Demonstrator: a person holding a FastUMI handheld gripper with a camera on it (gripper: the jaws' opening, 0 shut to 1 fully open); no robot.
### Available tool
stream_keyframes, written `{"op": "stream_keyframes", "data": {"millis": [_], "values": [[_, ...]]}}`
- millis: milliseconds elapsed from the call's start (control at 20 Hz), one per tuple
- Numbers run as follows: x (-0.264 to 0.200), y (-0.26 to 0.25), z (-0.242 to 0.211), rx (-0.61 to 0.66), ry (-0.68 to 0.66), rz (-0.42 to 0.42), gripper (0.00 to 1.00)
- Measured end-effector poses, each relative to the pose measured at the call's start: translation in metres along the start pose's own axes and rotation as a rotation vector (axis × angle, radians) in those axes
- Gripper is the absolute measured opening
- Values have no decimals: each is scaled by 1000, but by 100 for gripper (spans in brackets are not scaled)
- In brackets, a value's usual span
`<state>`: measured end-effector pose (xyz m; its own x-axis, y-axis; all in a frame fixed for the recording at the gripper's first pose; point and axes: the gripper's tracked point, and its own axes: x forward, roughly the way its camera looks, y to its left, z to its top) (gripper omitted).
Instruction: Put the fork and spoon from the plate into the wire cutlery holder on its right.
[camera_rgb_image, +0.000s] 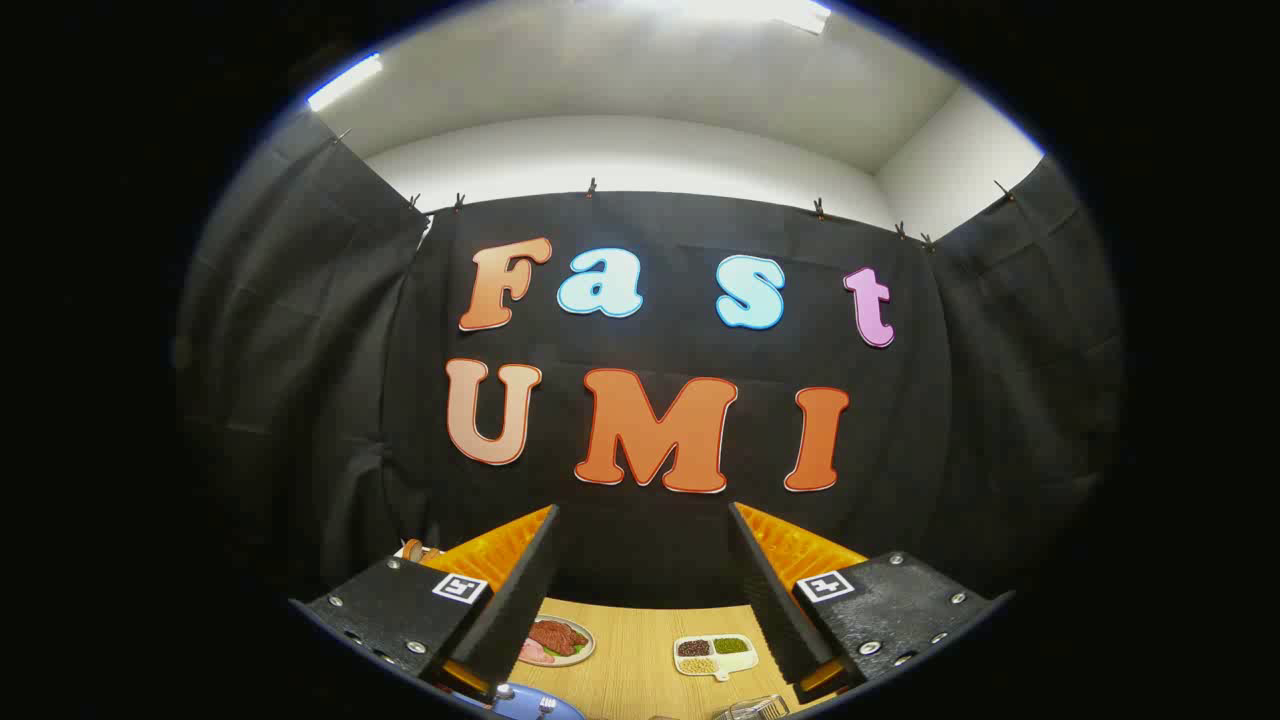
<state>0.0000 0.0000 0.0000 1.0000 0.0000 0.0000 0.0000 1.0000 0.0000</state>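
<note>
Black-padded tongs (645, 590) with orange backing hung spread wide and empty, tilted up toward the booth wall, likely a resting pose before any reach. Below them, a blue plate (535, 706) carrying a silver fork (546, 705) lay by the left finger; the wire cutlery holder (752, 709) sat near the right finger on the pale wooden worktop (640, 660).

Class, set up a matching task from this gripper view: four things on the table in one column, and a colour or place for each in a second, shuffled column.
Things:
1. plate
2. cutlery holder
3. meat dish
4. divided tray

Descriptions:
A. see-through wire, near right finger
B. red slices, beyond the plate
C. blue, near left finger
D. white, three compartments

Pairs: 1-C, 2-A, 3-B, 4-D. The gripper has its jaws open.
</note>
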Motion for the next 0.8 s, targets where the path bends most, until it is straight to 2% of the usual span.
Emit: {"op": "stream_keyframes", "data": {"millis": [400,800], "values": [[2,14,-20,8,55,32,96],[5,47,-65,14,207,107,96]]}}
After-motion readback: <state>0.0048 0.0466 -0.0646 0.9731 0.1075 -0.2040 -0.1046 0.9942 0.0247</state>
